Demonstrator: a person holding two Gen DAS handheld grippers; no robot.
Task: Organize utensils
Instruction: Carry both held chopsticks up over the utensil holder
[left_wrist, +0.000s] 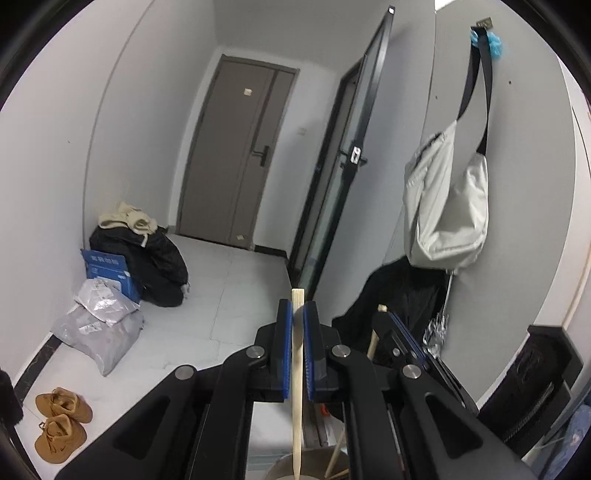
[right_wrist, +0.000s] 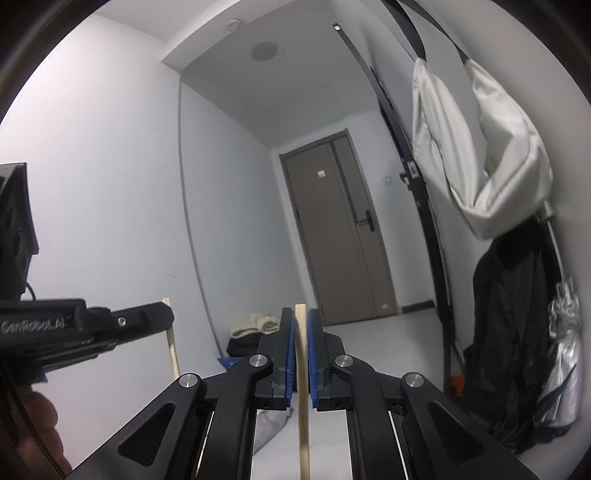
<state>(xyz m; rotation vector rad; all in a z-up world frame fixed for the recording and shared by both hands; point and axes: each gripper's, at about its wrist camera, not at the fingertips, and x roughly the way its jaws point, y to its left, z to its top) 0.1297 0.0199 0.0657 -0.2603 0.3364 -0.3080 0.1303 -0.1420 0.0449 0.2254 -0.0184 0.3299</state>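
Chopsticks are the utensils in play here, one pale wooden stick in each gripper. The left gripper has its blue-padded jaws clamped on a chopstick that stands nearly upright between them, its blunt top poking just above the fingertips and its tapered lower end running down toward a round grey container at the bottom edge of the left wrist view (two more sticks lean there, partly hidden). The right gripper is likewise closed on its own chopstick, also upright, with the squared top level with the fingertips. In the right wrist view the left gripper shows side-on at the left edge, its stick visible above and below the jaws. Both tools point toward a hallway with a grey door. A white bag hangs on the wall to the right, and tan shoes sit on the floor at lower left.
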